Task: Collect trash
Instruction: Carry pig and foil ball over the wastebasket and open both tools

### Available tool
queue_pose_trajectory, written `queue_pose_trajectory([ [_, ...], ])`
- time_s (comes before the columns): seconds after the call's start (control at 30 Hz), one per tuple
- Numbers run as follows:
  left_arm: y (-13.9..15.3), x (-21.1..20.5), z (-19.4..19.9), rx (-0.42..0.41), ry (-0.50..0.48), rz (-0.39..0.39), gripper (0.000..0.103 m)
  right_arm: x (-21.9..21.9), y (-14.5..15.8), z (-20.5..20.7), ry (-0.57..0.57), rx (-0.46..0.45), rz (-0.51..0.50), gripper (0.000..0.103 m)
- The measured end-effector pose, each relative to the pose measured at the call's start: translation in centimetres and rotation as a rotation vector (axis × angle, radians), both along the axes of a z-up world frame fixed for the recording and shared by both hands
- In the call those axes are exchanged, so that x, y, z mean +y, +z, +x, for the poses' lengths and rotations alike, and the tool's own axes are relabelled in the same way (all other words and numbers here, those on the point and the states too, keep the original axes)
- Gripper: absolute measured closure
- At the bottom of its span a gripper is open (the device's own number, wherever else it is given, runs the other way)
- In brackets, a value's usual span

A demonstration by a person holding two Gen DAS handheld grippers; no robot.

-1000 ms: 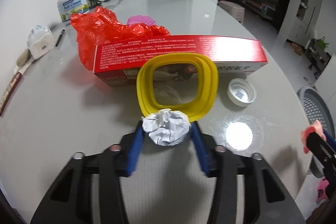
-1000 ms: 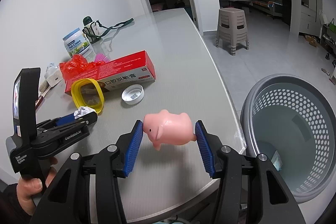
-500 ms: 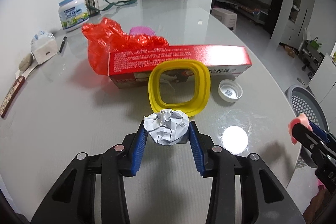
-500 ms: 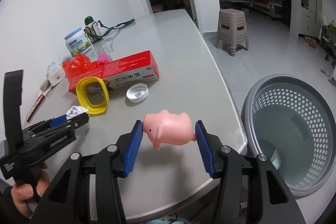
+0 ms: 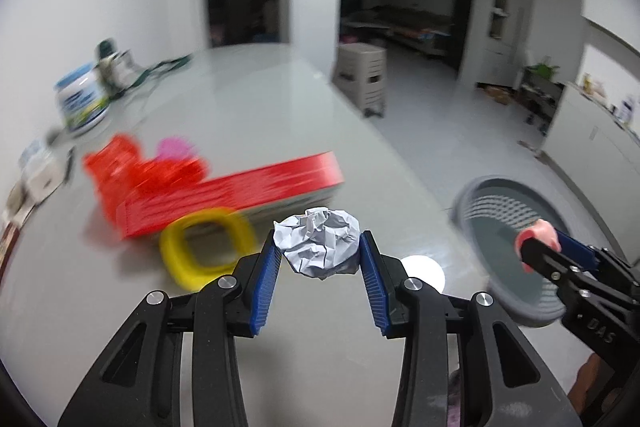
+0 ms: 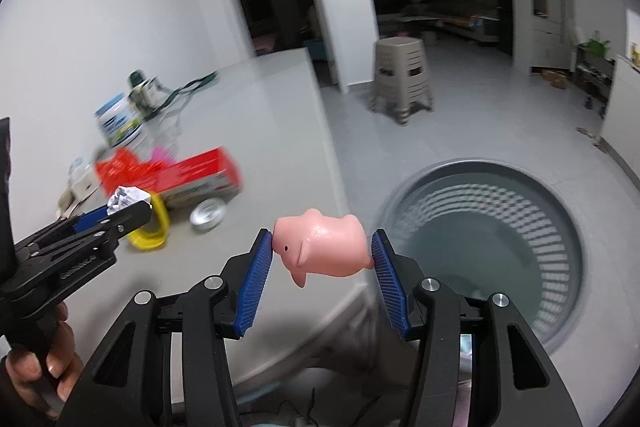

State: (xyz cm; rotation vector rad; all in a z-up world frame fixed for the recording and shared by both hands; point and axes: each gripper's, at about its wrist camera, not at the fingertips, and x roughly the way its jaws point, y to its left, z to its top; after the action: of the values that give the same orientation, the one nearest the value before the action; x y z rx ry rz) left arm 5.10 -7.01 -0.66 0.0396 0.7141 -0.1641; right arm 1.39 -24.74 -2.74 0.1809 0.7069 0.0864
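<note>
My left gripper (image 5: pixel 319 259) is shut on a crumpled white paper ball (image 5: pixel 318 243) and holds it up above the table; it also shows in the right wrist view (image 6: pixel 127 198). My right gripper (image 6: pixel 322 261) is shut on a pink toy pig (image 6: pixel 322 247), held at the table's right edge beside a grey perforated basket (image 6: pixel 486 251) on the floor. In the left wrist view the right gripper (image 5: pixel 538 241) with the pig is in front of the basket (image 5: pixel 516 203).
On the grey table (image 5: pixel 248 123) lie a long red box (image 5: pixel 236 195), a yellow ring-shaped lid (image 5: pixel 206 247), a red plastic bag (image 5: pixel 128 167), a white cap (image 6: pixel 208 215) and a milk powder tin (image 5: pixel 82 103). A beige stool (image 6: pixel 402 79) stands on the floor beyond.
My left gripper has lifted the paper ball off the table and swung right, toward the basket. My right gripper has moved with the pig to the table edge, nearer the basket.
</note>
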Motion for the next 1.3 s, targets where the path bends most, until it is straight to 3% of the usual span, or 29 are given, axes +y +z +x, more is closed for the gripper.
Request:
queue_pose_trajectory([
  [0.33,-0.1,-11.3,2.5,0.006,-0.222,-0.006,0.063,-10.0,0.4,-1.2,-0.203,-0.031,-0.021,0.053],
  [0.6,-4.2,-17.3,4.3,0.105,-0.331,0.050,0.063,-13.9,-4.2,-0.4,-0.249,0.075,0.013,0.053],
  [0.8,-7.1,-18.9,5.0,0.171,-0.346,0.087,0.061,-14.5,-7.2,0.6,-0.240,0.140,0.025,0.053],
  [1.07,-8.5,-19.3,5.2,0.206,-0.348,0.103,0.059,-15.0,-9.0,0.6,-0.246,0.169,0.023,0.053],
  [1.2,-8.6,-19.4,4.8,0.200,-0.345,0.116,0.048,-15.0,-9.0,0.3,-0.254,0.164,0.018,0.053],
  [1.3,-8.6,-19.4,4.7,0.198,-0.342,0.113,0.041,-15.0,-8.8,-0.1,-0.264,0.148,0.012,0.039],
])
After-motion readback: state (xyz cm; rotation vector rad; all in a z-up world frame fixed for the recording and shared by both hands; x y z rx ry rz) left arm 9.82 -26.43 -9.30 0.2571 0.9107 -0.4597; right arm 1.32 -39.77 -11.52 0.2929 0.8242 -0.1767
